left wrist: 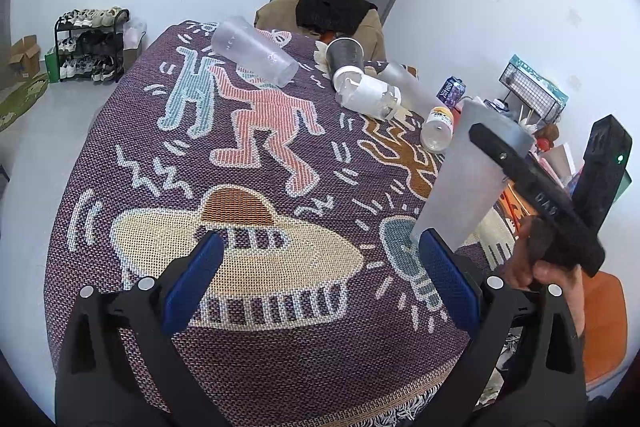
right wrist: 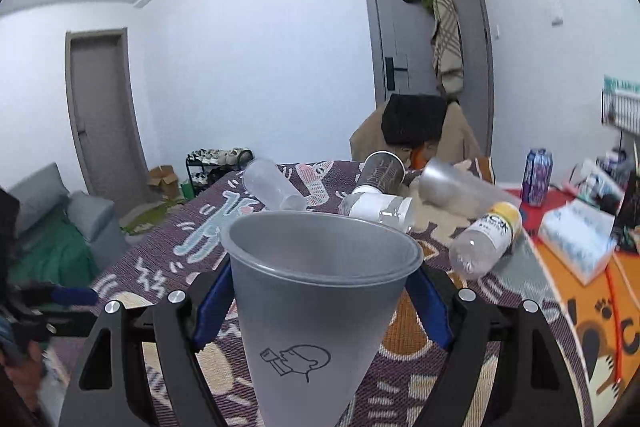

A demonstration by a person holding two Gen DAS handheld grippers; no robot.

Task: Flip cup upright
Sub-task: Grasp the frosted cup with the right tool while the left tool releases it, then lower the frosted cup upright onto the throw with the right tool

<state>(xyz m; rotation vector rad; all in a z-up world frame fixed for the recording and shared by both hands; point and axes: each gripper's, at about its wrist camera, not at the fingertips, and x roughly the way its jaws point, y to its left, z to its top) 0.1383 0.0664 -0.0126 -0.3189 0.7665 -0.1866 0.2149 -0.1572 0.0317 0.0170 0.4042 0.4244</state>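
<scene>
My right gripper (right wrist: 320,303) is shut on a frosted grey plastic cup (right wrist: 316,291) with a line drawing on its side; the cup is upright, mouth up. In the left wrist view the same cup (left wrist: 468,175) stands upright at the right, with the right gripper's black finger across it. My left gripper (left wrist: 320,283) is open and empty above the patterned tablecloth (left wrist: 240,155), left of the cup. A clear cup (left wrist: 256,51) lies on its side at the far end of the table.
A dark cup (left wrist: 345,54), a white-labelled jar (left wrist: 368,93), a frosted cup (right wrist: 456,187) and a yellow-capped bottle (right wrist: 486,237) lie at the far right of the table. A tissue box (right wrist: 576,237), a can (right wrist: 538,175) and clutter sit further right. A chair (left wrist: 332,11) stands behind.
</scene>
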